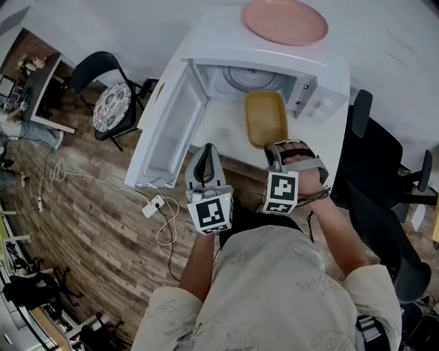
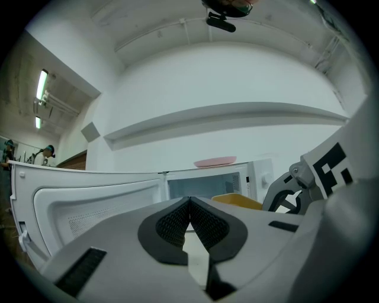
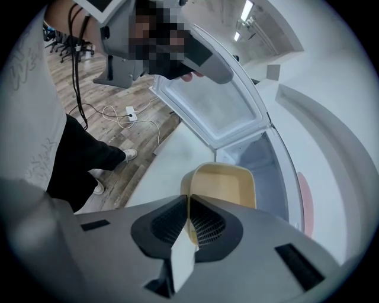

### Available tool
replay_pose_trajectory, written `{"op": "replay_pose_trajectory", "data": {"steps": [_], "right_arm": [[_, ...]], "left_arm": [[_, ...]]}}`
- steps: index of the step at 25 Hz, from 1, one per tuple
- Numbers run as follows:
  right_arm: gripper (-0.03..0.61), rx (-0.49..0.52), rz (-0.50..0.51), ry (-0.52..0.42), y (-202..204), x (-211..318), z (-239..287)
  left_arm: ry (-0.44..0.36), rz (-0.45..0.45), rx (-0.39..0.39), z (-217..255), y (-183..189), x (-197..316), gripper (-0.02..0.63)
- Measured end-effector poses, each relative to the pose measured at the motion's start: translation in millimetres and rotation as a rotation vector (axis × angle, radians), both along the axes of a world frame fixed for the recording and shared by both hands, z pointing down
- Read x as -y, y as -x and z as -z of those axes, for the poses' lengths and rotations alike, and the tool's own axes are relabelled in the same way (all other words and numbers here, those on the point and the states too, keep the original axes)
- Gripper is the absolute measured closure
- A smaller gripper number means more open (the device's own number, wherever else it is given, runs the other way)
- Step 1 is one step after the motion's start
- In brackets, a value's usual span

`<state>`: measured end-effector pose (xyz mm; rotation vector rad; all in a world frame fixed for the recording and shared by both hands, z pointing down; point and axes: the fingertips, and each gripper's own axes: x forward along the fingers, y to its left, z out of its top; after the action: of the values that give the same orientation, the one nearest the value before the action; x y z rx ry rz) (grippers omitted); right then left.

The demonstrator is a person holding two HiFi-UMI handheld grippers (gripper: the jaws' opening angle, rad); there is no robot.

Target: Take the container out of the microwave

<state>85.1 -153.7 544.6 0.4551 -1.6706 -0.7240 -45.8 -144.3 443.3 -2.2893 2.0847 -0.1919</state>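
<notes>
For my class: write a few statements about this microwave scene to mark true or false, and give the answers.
1. The microwave door is shut. False: it stands swung open.
2. A pink plate lies on top of the microwave. True.
3. The right gripper is closed on the near rim of the yellow container. True.
4. The left gripper also grips the container. False: its jaws are together with nothing between them, and it is apart from the container.
</notes>
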Motion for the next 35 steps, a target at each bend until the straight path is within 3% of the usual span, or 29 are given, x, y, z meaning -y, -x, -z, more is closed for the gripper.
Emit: {"op": "replay_pose_trajectory", "data": {"steps": [15, 23, 35], "right_arm": [[0.548, -0.004, 0.01, -0.015, -10.0, -5.0, 16.8], [0.548, -0.021, 0.019, -0.073, -9.4, -1.4, 26.6], [0.548, 0.034, -0.009, -0.168, -5.2, 10.7, 48.0]], "left_arm": [[-0.025, -0.007, 0.045, 14.3, -3.0, 12.2, 0.606], [-0.042, -0.007, 0.038, 20.2, -3.3, 15.2, 0.606], [-0.048, -0.016, 0.032, 26.6, -8.9, 18.1, 0.606]]}}
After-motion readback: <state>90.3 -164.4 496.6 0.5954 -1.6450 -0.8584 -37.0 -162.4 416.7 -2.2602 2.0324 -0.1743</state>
